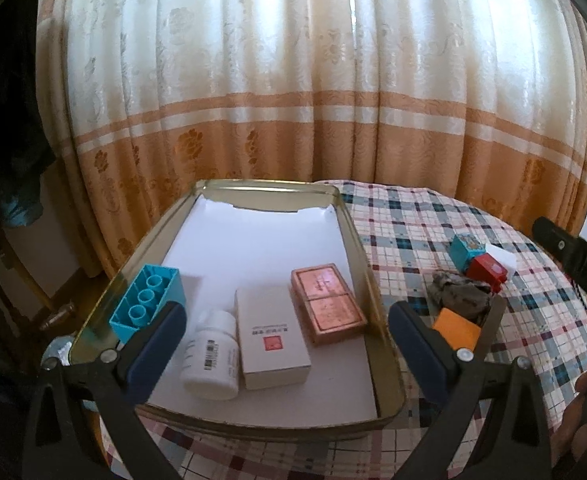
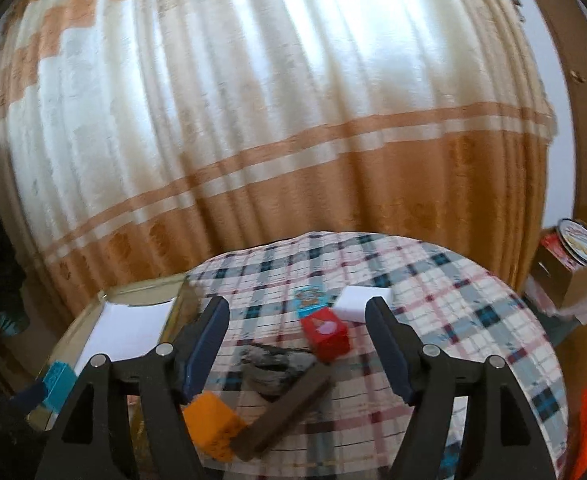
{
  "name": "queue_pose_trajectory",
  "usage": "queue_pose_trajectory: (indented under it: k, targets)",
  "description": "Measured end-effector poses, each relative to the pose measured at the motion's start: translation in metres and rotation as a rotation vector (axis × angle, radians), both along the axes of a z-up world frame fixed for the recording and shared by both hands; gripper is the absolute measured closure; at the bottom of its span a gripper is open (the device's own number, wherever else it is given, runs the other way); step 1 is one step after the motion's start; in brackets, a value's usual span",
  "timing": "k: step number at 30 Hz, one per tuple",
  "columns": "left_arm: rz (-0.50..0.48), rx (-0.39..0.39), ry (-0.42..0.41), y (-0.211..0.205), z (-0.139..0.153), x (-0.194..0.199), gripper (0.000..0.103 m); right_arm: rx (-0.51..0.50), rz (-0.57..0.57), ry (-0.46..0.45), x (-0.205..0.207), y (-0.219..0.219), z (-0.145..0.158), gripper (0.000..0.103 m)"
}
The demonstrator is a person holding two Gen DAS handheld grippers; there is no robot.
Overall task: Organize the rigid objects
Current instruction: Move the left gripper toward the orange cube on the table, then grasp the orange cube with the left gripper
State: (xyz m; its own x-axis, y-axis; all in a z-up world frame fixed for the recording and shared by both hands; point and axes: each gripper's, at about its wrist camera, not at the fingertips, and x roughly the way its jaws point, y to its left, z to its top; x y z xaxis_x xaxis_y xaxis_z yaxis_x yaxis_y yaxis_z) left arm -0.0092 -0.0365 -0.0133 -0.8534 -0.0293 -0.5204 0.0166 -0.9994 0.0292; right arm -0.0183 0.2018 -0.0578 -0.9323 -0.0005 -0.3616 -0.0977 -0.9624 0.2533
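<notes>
A gold tin tray (image 1: 385, 344) lined with white paper holds a blue peg block (image 1: 145, 300), a white bottle (image 1: 213, 356), a white box (image 1: 271, 340) and a copper-coloured tin (image 1: 327, 300). My left gripper (image 1: 287, 312) hangs open over the tray's near end, holding nothing. On the plaid cloth to the tray's right lie an orange block (image 2: 213, 428), a brown stick (image 2: 285, 412), a grey lump (image 2: 269, 364), a red box (image 2: 325, 332), a teal box (image 2: 309, 300) and a white block (image 2: 363, 302). My right gripper (image 2: 297, 312) stands open above them; its pads touch nothing.
The round table (image 2: 473, 320) ends close behind the objects, with a cream and orange curtain (image 2: 293, 120) beyond it. A cardboard box (image 2: 581, 276) with a round tin stands off the table's right side. Dark clothing (image 1: 9, 140) hangs at the left.
</notes>
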Motion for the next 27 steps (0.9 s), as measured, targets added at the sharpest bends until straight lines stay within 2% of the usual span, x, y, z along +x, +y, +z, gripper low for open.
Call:
queue_pose_trajectory:
  k: [7, 11, 15, 22, 25, 27]
  targets:
    - [-0.02, 0.003, -0.018, 0.006, -0.001, 0.0, 0.001, -0.004, -0.052, -0.033, 0.008, 0.021, -0.006, 0.03]
    - [-0.043, -0.023, -0.015, 0.016, -0.001, 0.002, 0.001, -0.05, -0.07, -0.055, 0.013, 0.034, -0.01, 0.03]
    - [-0.099, -0.06, -0.003, 0.03, 0.0, 0.006, 0.001, -0.061, -0.077, -0.074, 0.016, 0.04, -0.013, 0.03]
    - [-0.219, -0.077, 0.006, 0.052, 0.003, 0.011, 0.001, -0.077, -0.081, -0.076, 0.019, 0.045, -0.013, 0.03]
    - [-0.274, -0.127, 0.011, 0.07, 0.002, 0.013, 0.001, -0.077, -0.077, -0.086, 0.021, 0.047, -0.013, 0.03]
    - [-0.312, -0.15, -0.014, 0.081, -0.001, 0.009, 0.001, -0.076, -0.077, -0.09, 0.022, 0.049, -0.013, 0.03]
